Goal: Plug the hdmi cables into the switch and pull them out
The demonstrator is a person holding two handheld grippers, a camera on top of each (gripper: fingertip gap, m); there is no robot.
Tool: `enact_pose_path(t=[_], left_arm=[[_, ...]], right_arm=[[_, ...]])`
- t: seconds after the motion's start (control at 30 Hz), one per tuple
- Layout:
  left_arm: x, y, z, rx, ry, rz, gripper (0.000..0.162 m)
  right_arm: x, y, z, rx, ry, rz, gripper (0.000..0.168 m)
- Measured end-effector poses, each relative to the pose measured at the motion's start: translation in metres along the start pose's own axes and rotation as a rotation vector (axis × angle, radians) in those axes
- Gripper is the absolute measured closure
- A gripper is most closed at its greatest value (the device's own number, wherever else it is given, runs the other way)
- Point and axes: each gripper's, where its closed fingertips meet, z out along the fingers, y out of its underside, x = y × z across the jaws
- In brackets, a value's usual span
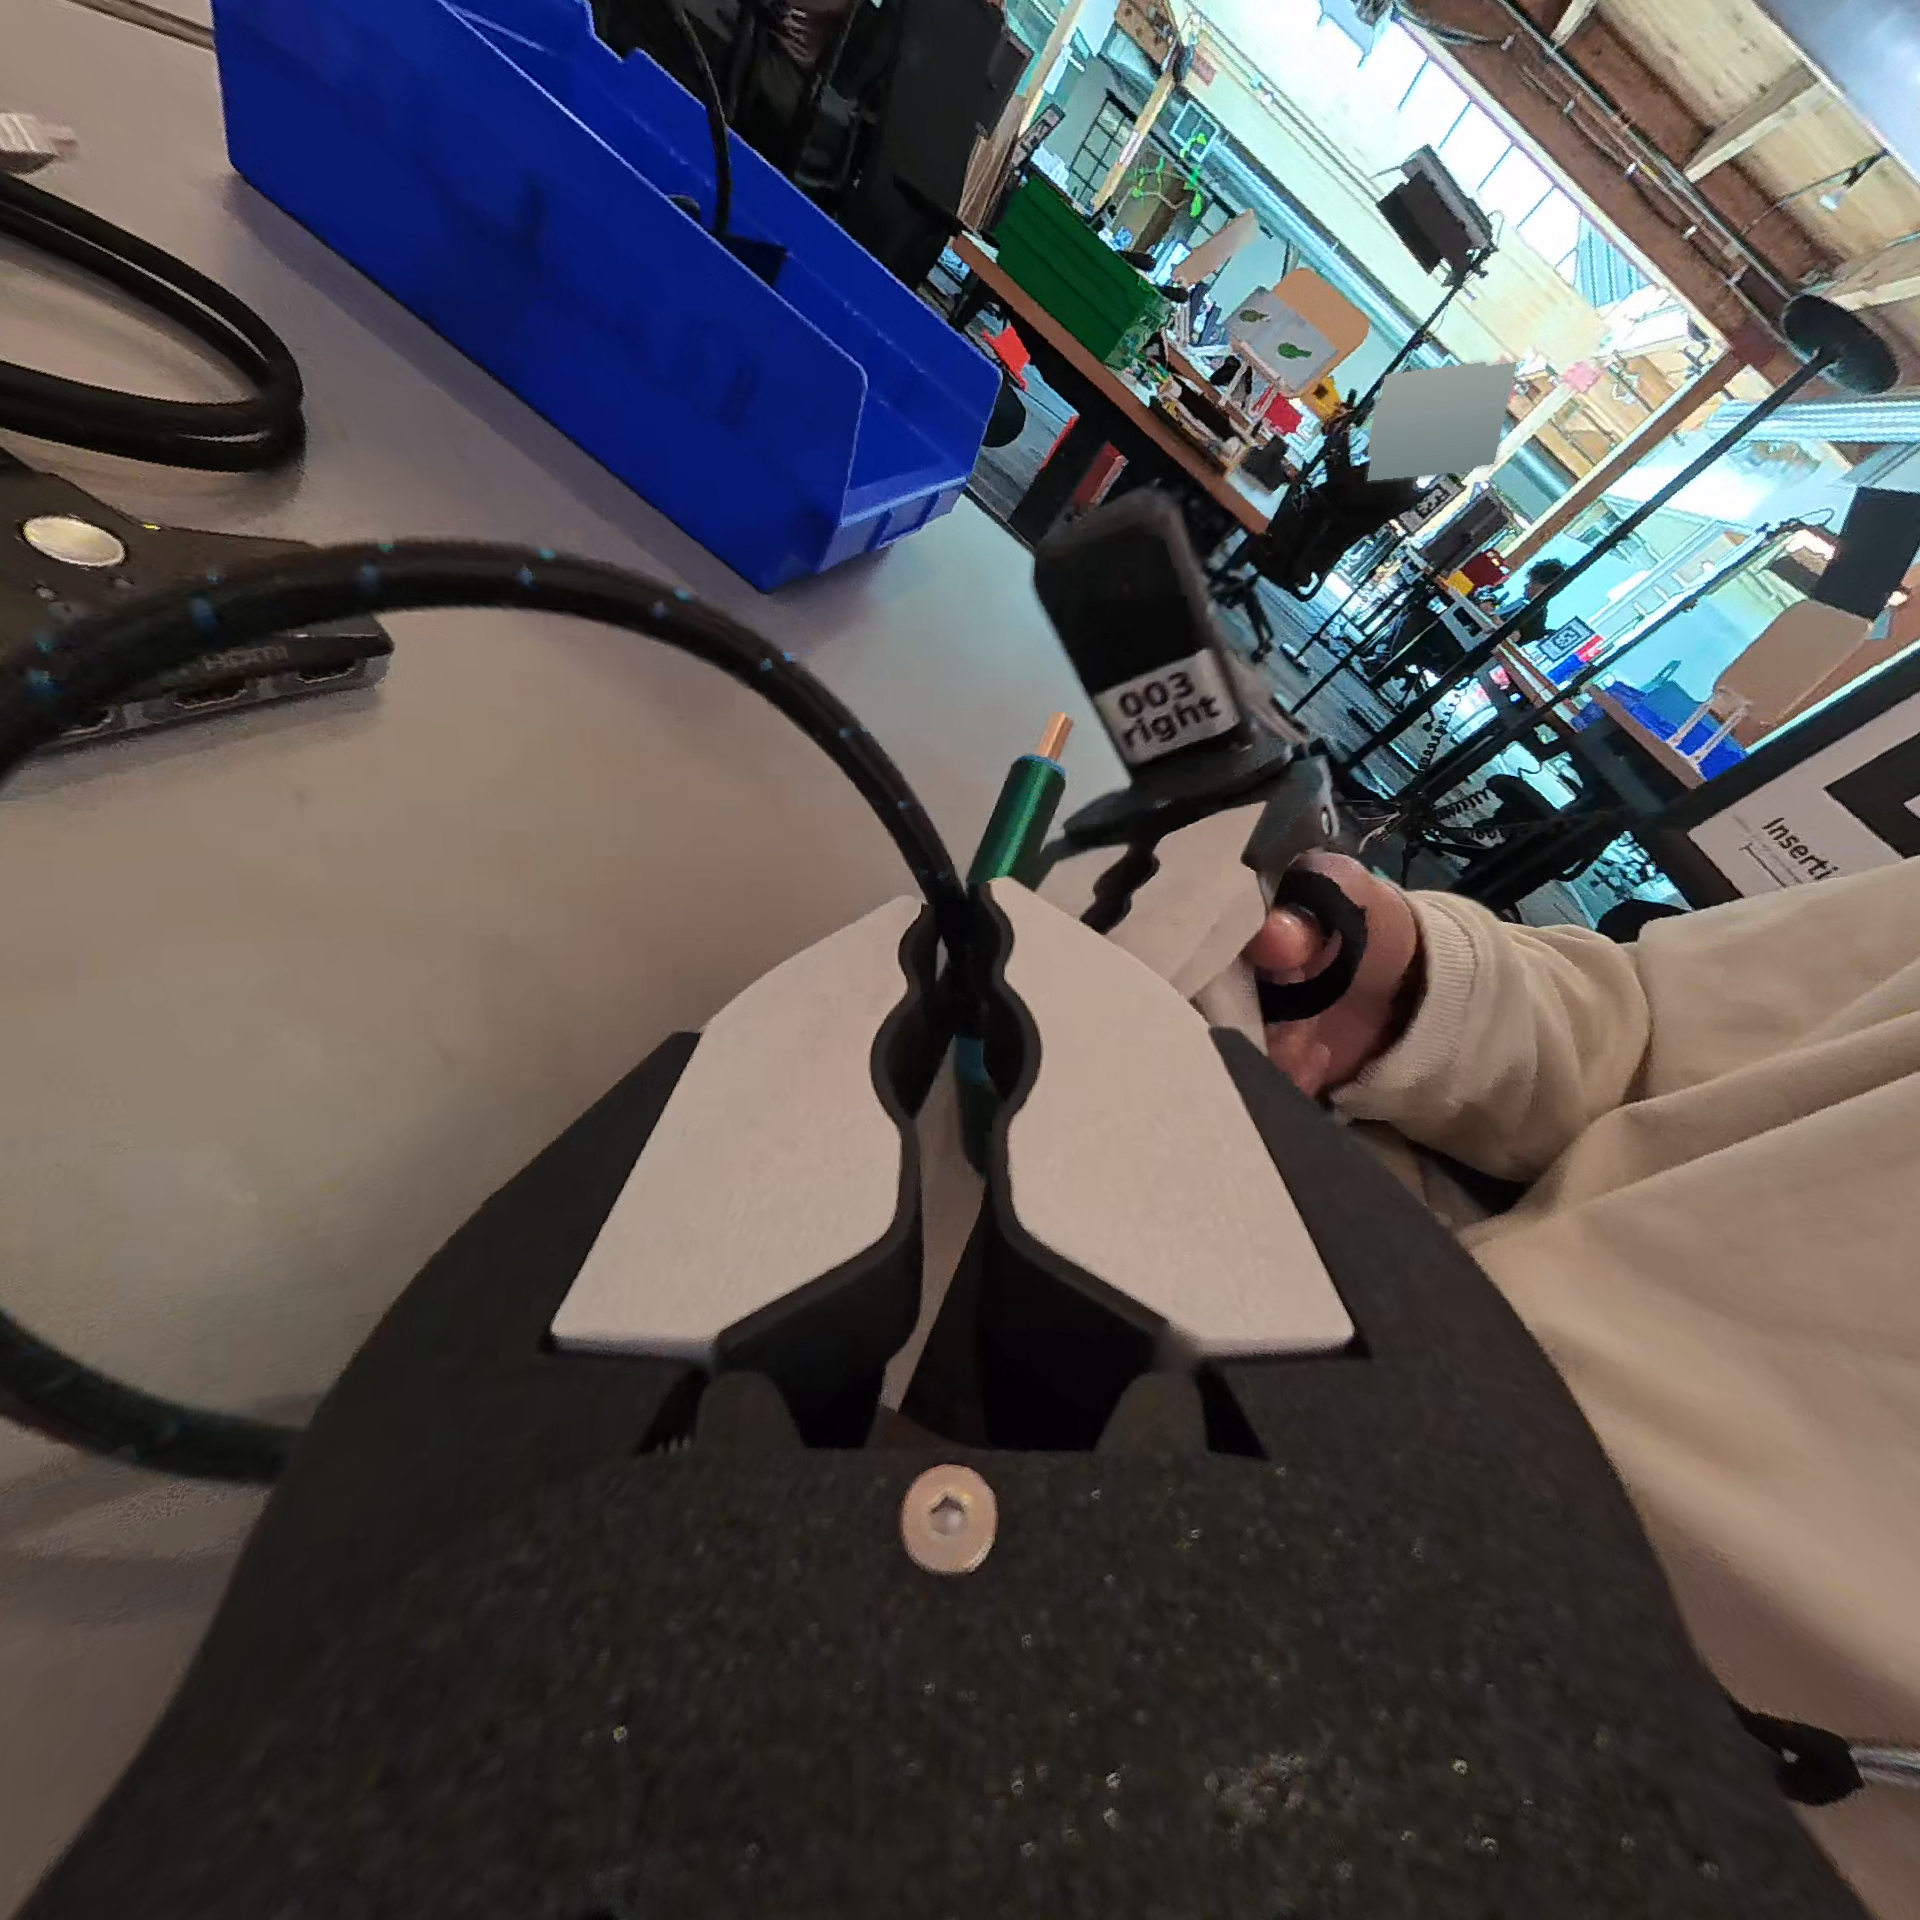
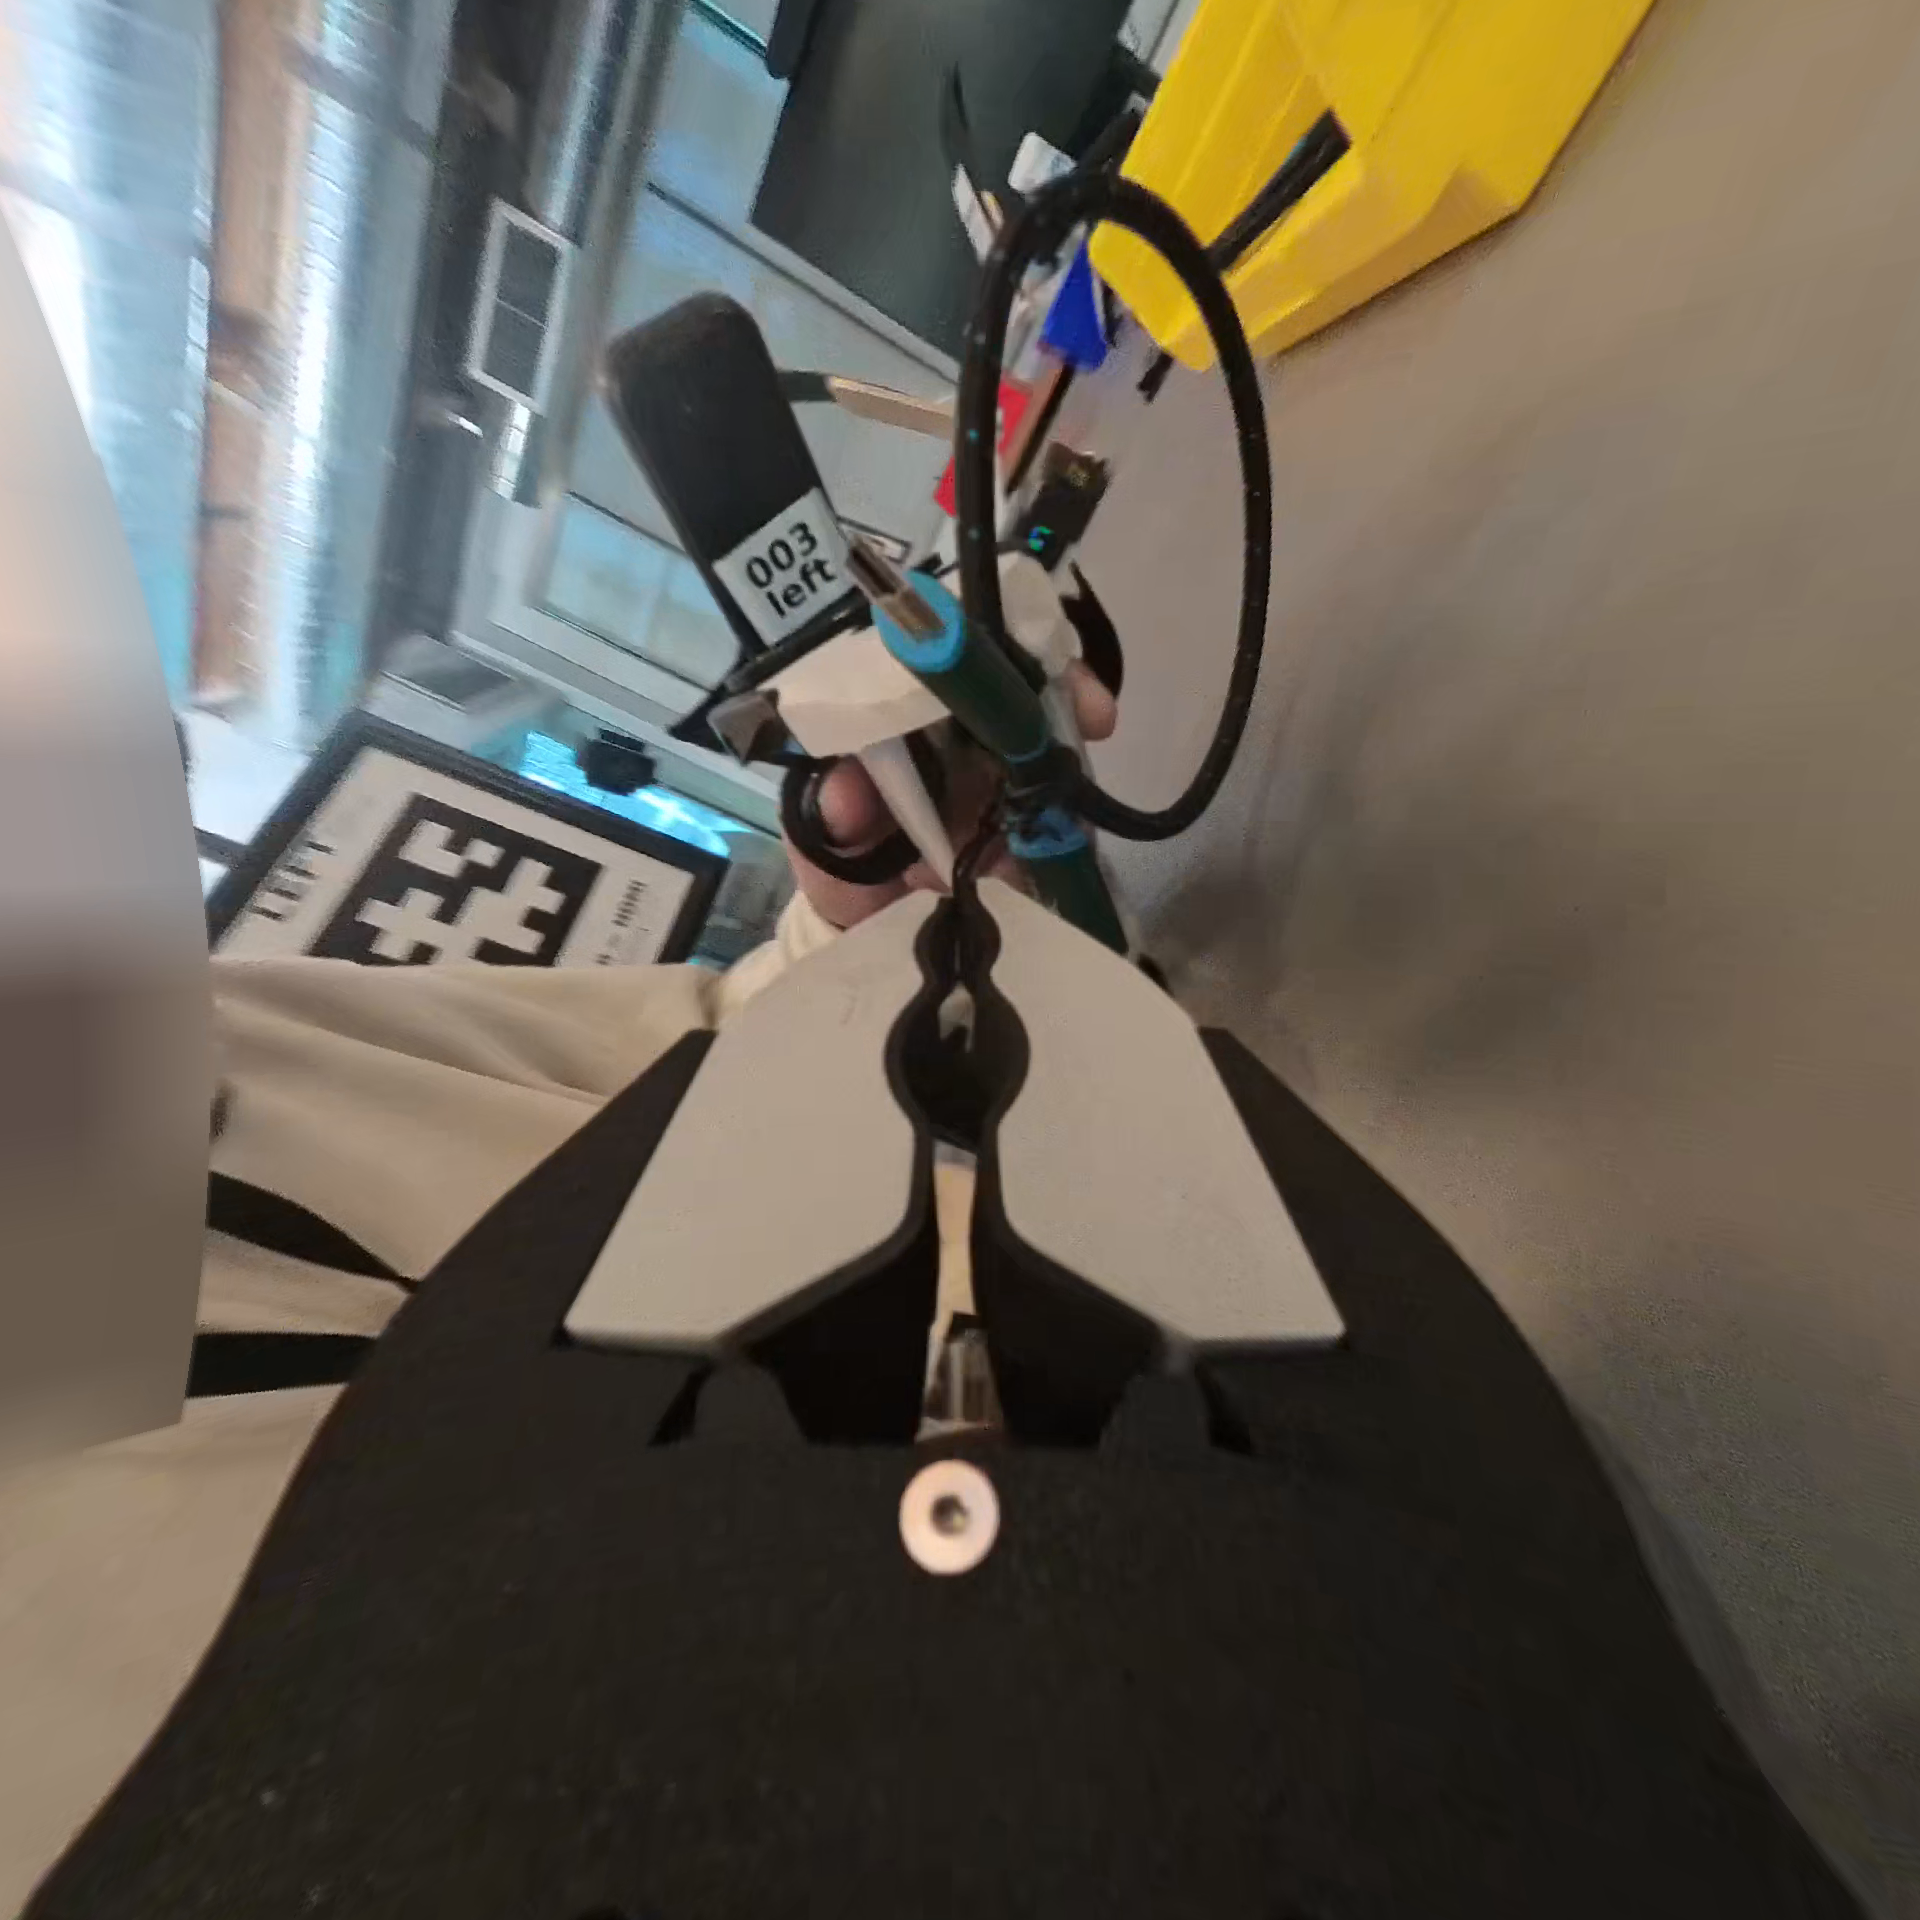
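Note:
My left gripper [image 1: 956, 914] is shut on a black braided hdmi cable [image 1: 623, 603] just behind its green plug [image 1: 1018, 821], whose gold tip points up. The cable arcs left over the black switch [image 1: 208, 665], which lies on the grey table [image 1: 520, 935] with its ports facing me. My right gripper [image 2: 961, 909] is shut, its tips close against the left gripper [image 2: 935, 665]. That view shows the plug [image 2: 966, 675], the cable loop [image 2: 1242, 499] and a second teal part [image 2: 1081, 883] beside the tips. I cannot tell whether the right gripper [image 1: 1101, 904] grips anything.
A blue bin [image 1: 582, 270] stands behind the switch, with thick black cables [image 1: 208, 343] looped to its left. A yellow bin [image 2: 1351, 156] sits at the far end of the table. A person's hand [image 1: 1340, 977] and cream sleeve fill the right side.

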Motion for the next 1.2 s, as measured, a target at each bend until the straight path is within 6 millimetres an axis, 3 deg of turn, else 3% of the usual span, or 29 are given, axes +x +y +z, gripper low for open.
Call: enact_pose_path(t=[0.17, 0.3, 0.4, 0.47, 0.53, 0.6, 0.77, 0.9, 1.2], left_arm=[[0.0, 0.0, 0.002, 0.007, -0.011, -0.013, 0.156], [0.002, -0.001, 0.002, 0.014, -0.011, -0.005, 0.157], [-0.002, 0.002, 0.002, -0.004, -0.016, -0.019, 0.157], [-0.003, 0.002, 0.001, -0.002, -0.016, -0.035, 0.157], [-0.004, 0.002, 0.0, -0.005, -0.021, -0.032, 0.157], [-0.003, 0.004, 0.001, -0.016, -0.017, -0.031, 0.157], [-0.001, 0.006, 0.002, -0.026, -0.016, -0.019, 0.157], [-0.002, 0.006, 0.002, -0.028, -0.015, -0.019, 0.157], [-0.001, 0.007, 0.002, -0.041, -0.014, -0.006, 0.157]], right_arm=[[-0.012, 0.004, 0.003, 0.009, -0.145, 0.161, 0.168], [-0.007, 0.0, -0.002, -0.002, -0.093, 0.084, 0.168], [0.007, -0.007, -0.01, -0.031, 0.107, -0.205, 0.167], [0.008, -0.011, -0.013, -0.062, 0.236, -0.461, 0.155], [0.013, -0.014, -0.016, -0.101, 0.39, -0.75, 0.154], [0.009, -0.013, -0.014, -0.105, 0.439, -0.896, 0.156], [0.017, -0.005, -0.007, -0.134, 0.385, -0.717, 0.159], [0.015, -0.006, -0.008, -0.135, 0.37, -0.7, 0.168], [0.005, -0.005, -0.008, -0.095, 0.2, -0.468, 0.16]])
